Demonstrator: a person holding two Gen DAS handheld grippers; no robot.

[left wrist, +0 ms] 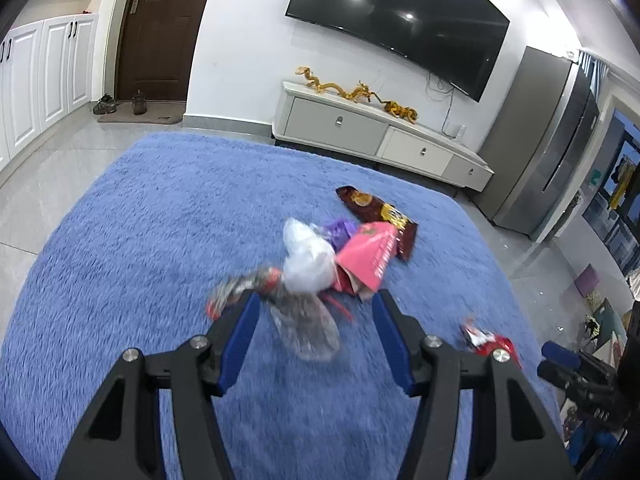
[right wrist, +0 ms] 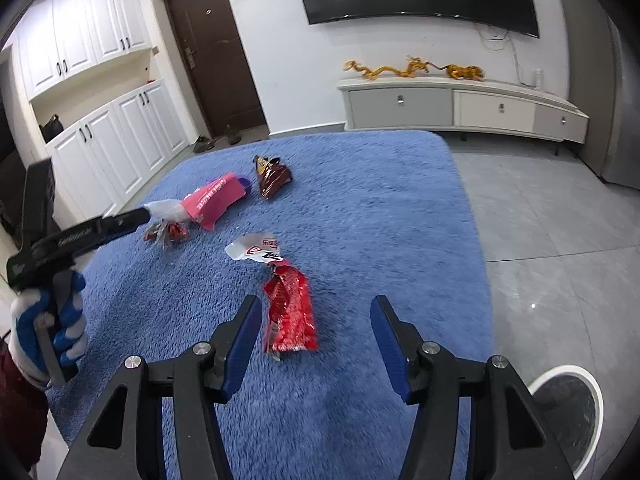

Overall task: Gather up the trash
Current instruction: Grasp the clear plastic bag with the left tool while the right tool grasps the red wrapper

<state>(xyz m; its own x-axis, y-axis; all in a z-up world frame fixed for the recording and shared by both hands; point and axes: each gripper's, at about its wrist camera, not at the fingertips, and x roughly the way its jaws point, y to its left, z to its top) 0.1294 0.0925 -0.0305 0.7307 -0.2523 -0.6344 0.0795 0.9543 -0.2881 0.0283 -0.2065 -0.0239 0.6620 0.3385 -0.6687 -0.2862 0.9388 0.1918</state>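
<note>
Left gripper (left wrist: pixel 314 306): jaws spread wide, over crinkled clear film wrapper (left wrist: pixel 308 326) on shaggy blue rug (left wrist: pixel 140 220). Right gripper (right wrist: pixel 316 312): jaws spread wide, above creased glossy red wrapper (right wrist: pixel 290 312). Pink packet (right wrist: pixel 214 200), brown pouch (right wrist: pixel 272 178) farther back. Bare rug toward far edge.

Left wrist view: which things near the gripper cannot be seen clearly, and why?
- Clear wrapper between the open left gripper: motion blur, contact not readable.
- Purple item: mostly covered by the white plastic bag and pink packet.
- Red wrapper: partly behind the gripper finger in this view; plain in the right wrist view.
- Round bin: cut off by the frame edge and the right gripper.
</note>
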